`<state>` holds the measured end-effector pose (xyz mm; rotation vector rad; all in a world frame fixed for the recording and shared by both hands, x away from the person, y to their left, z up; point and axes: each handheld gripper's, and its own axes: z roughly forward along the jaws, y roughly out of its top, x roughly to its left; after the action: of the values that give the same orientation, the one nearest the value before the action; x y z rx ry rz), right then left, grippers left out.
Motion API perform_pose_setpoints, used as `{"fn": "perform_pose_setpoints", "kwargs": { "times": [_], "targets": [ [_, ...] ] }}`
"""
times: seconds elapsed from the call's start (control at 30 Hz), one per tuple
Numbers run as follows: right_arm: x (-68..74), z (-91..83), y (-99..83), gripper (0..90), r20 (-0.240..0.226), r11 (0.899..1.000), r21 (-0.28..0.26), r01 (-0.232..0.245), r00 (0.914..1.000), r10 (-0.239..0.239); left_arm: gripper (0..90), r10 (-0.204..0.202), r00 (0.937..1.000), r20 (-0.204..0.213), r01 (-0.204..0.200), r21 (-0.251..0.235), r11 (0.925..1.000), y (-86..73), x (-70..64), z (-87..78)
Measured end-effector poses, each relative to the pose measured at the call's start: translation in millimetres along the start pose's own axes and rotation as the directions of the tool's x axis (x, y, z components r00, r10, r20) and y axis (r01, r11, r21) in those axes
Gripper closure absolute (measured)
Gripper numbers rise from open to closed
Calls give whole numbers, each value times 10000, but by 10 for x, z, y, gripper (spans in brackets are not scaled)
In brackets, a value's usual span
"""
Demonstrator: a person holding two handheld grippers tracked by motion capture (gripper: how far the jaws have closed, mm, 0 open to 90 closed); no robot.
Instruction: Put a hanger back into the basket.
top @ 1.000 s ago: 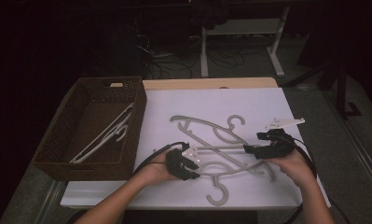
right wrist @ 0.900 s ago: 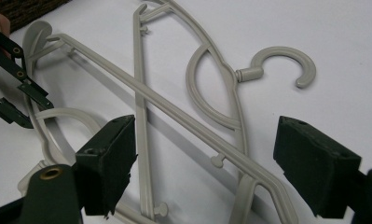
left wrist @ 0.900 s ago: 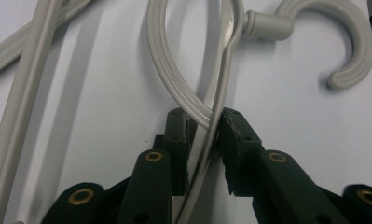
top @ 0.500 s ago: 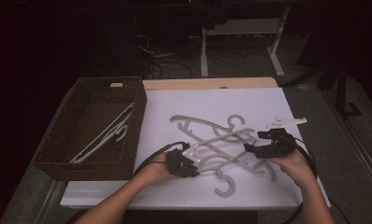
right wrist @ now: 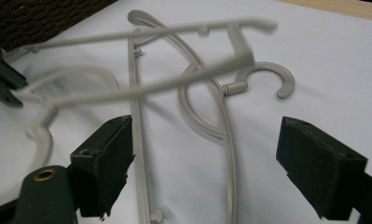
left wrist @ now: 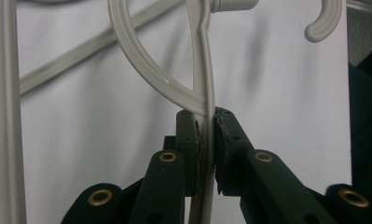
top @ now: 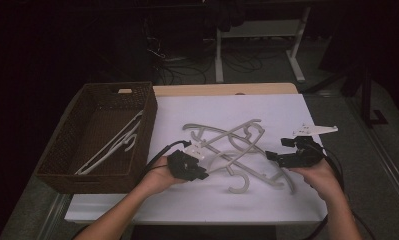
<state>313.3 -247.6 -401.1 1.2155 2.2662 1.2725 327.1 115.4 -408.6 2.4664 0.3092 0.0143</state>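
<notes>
I had my left gripper (left wrist: 206,140) clamped on a grey hanger (top: 222,150) just right of the basket (top: 67,170), my right gripper (right wrist: 204,158) spread wide, and judged, blur permitting, that lifting might drag its tangled neighbour (top: 257,167) along.

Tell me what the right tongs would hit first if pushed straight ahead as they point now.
Probably the grey hangers tangled on the white sheet: the open right tongs straddle their lower bars, with a hook just beyond. Depth is hard to judge.

left gripper (top: 201,175) clamped, right gripper (top: 277,150) agape
</notes>
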Motion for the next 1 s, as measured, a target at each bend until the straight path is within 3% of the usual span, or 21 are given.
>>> {"fn": "perform_pose_setpoints", "kwargs": {
  "times": [0.07,0.2,0.37,0.53,0.77,1.0],
  "targets": [
    [4,14,-9,175,37,10000,52,34,10000,-34,819,-382,9993,36,382,-225,9990,33,29,-89],
    [11,46,-31,163,87,10000,38,50,9999,-50,819,-713,9974,-68,707,-608,9956,148,63,-320],
    [49,144,-94,130,447,9996,31,267,9986,-268,818,-785,9966,-233,757,-1034,9918,273,107,-658],
    [65,211,-193,20,649,9992,127,368,9972,-375,818,-888,9945,-550,816,-1212,9893,323,180,-1007],
    [25,189,-313,0,791,9999,-135,72,9968,-61,819,-1376,9846,-1075,1202,-1543,9807,233,328,-1526],
    [-1,225,-367,0,964,10000,8,68,9953,-68,818,-1827,9723,-1459,1549,-1832,9708,-22,468,-1926]
  ]
}}
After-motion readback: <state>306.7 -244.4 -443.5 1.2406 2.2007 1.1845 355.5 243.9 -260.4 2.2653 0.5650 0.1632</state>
